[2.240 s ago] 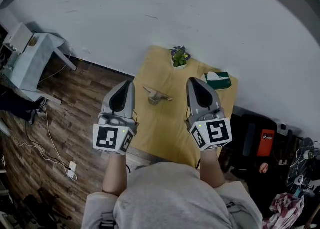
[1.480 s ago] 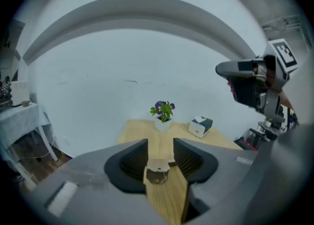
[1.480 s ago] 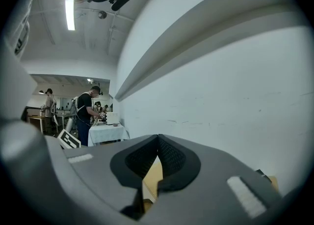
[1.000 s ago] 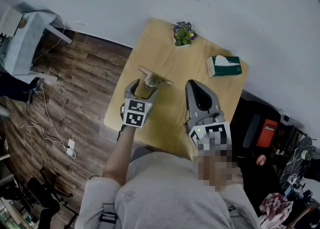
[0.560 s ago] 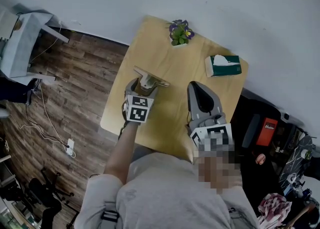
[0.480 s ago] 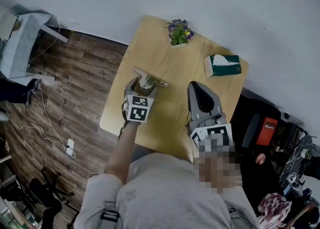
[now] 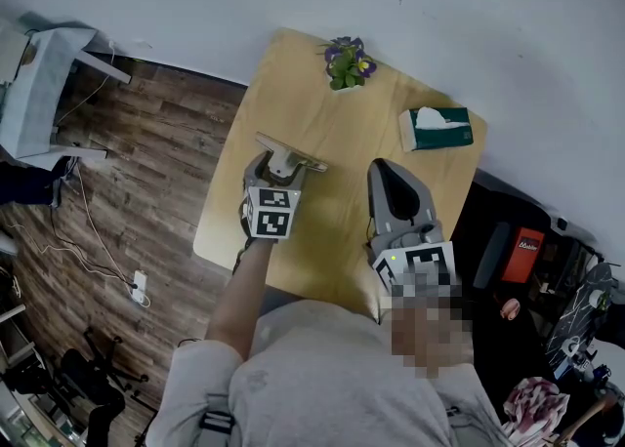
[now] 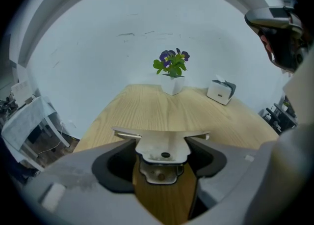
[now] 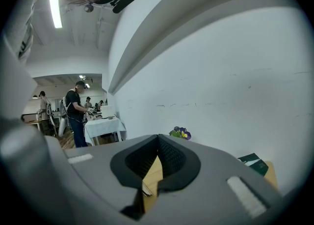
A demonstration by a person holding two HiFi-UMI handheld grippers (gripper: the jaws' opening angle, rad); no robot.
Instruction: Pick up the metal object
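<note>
The metal object (image 7: 289,154), a flat silver bar on a short bracket, sits left of centre over the light wooden table (image 7: 337,240). My left gripper (image 7: 274,178) is shut on it. In the left gripper view the metal object (image 8: 159,136) fills the space between the jaws of the left gripper (image 8: 162,145), its bar lying across both of them. My right gripper (image 7: 385,166) hovers over the table's right half, shut with nothing in it. In the right gripper view the right gripper (image 9: 157,139) has its pads meeting at the tip.
A small potted plant (image 7: 345,61) stands at the table's far edge, and a green tissue box (image 7: 436,129) at the far right corner. Wooden floor (image 7: 137,191) lies left of the table, dark clutter (image 7: 527,260) to the right. People (image 9: 76,113) stand far off.
My left gripper went forward from near my body to the metal object and shut on it; over the last second it has shifted slightly with it. The right gripper has barely moved.
</note>
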